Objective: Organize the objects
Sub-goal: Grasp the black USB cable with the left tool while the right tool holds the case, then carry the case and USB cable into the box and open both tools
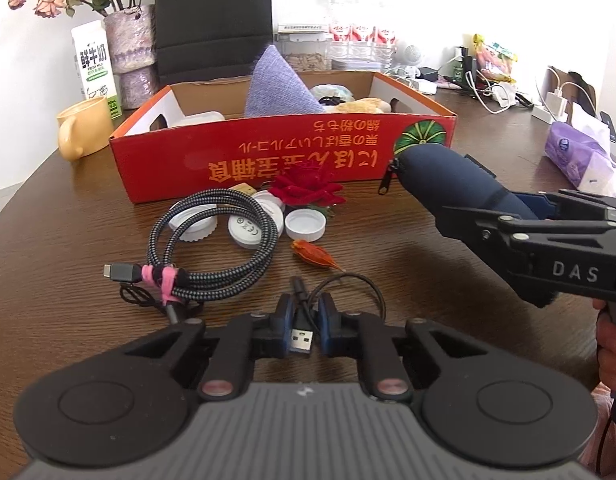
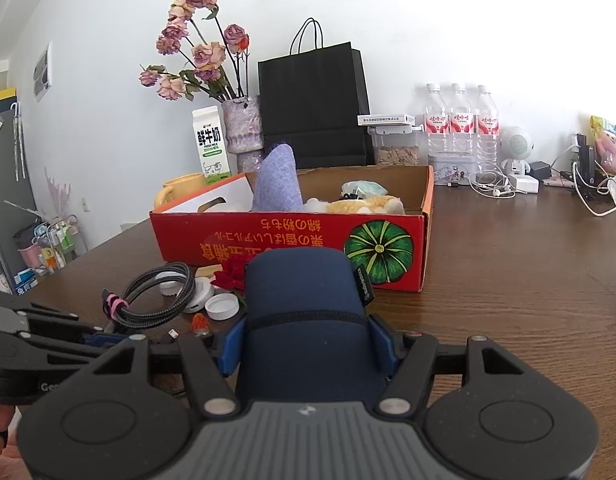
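Wooden table [image 1: 448, 240] carries a red cardboard box [image 1: 284, 152]; just before it the right gripper [image 2: 308, 344] clamps a navy zip pouch [image 2: 308, 308], while the left gripper [image 1: 304, 328] pinches a thin black USB cable [image 1: 302, 336].

Red cardboard box [image 1: 236, 156] bore yellow lettering and a green striped pumpkin motif. Navy zip pouch [image 2: 304, 304]; black-and-grey braided cable [image 1: 212, 248] with pink tie; white bottle caps [image 1: 306, 224]; red fabric flower [image 1: 304, 188]; lilac knitted cone [image 1: 280, 84]; dark brown wood-grain desk [image 1: 408, 248].
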